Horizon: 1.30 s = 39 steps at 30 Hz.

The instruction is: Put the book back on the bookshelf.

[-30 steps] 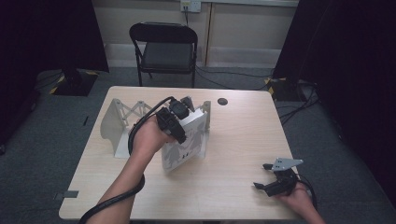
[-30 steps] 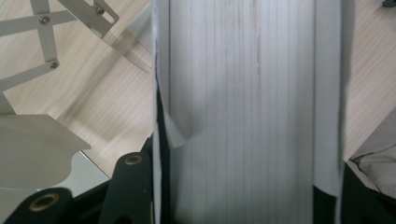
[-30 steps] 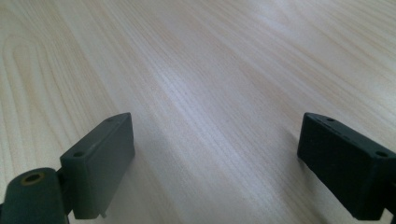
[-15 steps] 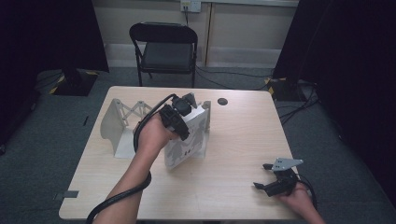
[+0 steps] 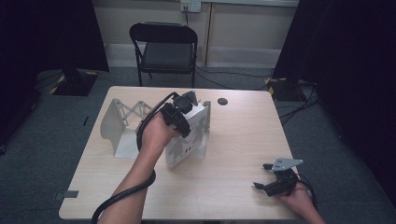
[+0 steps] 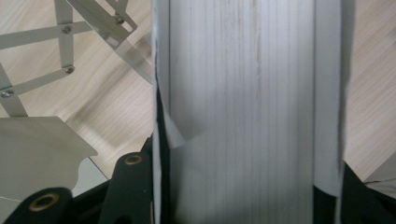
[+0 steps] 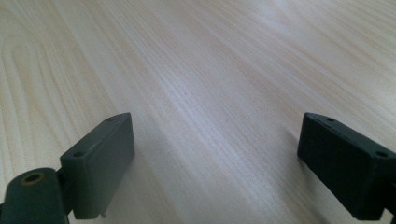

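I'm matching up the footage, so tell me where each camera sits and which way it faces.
High view: above the person's side, looking forward and down on the table; both forearms, left gripper and right gripper show.
Left gripper view: rides the left gripper, looking along a thick white book clamped between its fingers.
Right gripper view: rides the right gripper, facing bare tabletop between open fingers.
Shared: high and left views both show the book and metal rack.

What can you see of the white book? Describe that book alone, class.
The white book is thick, with a pale cover bearing a dark printed figure. It stands tilted on the wooden table beside the metal folding rack. The left gripper clamps its top edge, and its white page block runs between the black jaws.
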Tool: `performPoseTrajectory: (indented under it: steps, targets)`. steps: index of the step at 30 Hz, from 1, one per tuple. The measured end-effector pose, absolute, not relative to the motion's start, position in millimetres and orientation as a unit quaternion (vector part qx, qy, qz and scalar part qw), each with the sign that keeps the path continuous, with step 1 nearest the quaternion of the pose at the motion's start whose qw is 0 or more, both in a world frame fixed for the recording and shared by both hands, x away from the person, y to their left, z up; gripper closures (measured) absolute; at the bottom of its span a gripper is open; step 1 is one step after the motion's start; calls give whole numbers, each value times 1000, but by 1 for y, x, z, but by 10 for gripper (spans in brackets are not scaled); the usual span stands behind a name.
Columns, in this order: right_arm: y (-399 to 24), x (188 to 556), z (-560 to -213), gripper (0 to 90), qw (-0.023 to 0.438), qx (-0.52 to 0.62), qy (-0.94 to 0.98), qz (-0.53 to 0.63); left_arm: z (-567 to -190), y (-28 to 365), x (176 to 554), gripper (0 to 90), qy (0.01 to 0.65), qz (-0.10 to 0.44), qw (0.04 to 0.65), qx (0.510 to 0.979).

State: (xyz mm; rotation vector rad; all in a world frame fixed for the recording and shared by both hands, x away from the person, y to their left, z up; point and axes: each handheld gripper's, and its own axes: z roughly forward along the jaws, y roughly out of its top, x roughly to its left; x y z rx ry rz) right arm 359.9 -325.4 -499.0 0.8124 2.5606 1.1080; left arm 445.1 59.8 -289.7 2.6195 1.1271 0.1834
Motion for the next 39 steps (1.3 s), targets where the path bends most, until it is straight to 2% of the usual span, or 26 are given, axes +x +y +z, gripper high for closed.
performPoseTrajectory:
  steps: [39]
  targets:
    - [-325, 360, -499, 102, 118, 278, 875, 379, -297, 44, 465, 535, 450, 61, 151, 878]
